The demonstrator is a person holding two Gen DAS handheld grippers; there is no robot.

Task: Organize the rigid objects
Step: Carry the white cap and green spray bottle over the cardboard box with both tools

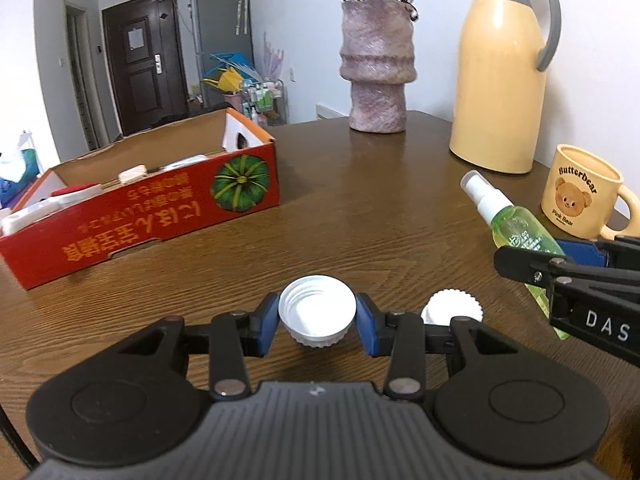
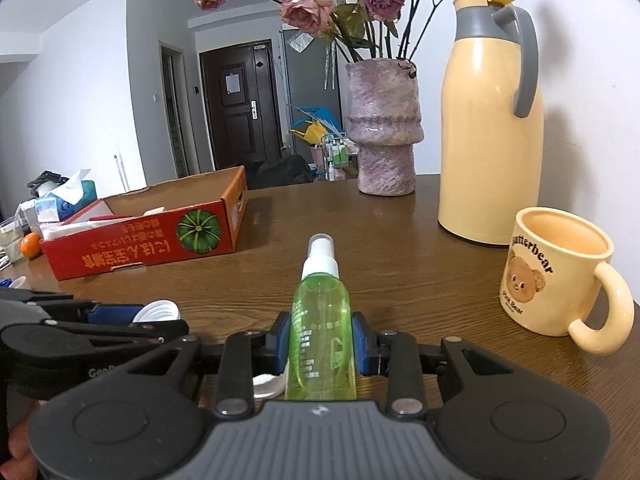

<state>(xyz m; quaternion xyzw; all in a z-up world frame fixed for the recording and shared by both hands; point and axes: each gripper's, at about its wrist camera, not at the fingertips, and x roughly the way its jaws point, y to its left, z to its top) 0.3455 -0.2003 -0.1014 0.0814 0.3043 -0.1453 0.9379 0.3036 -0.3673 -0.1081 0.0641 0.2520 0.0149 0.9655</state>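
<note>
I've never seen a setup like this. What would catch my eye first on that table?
Probably the two black hand-held tools up front: the left tool pinches a white screw cap, and the right tool clamps a green spray bottle pointing away. Behind them stand a pale yellow thermos jug and a bear mug on the right, a vase of faded roses at the back, and a red pumpkin-print box on the left.

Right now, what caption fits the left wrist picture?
Left gripper pinching a white bottle cap above the wooden table.
</note>
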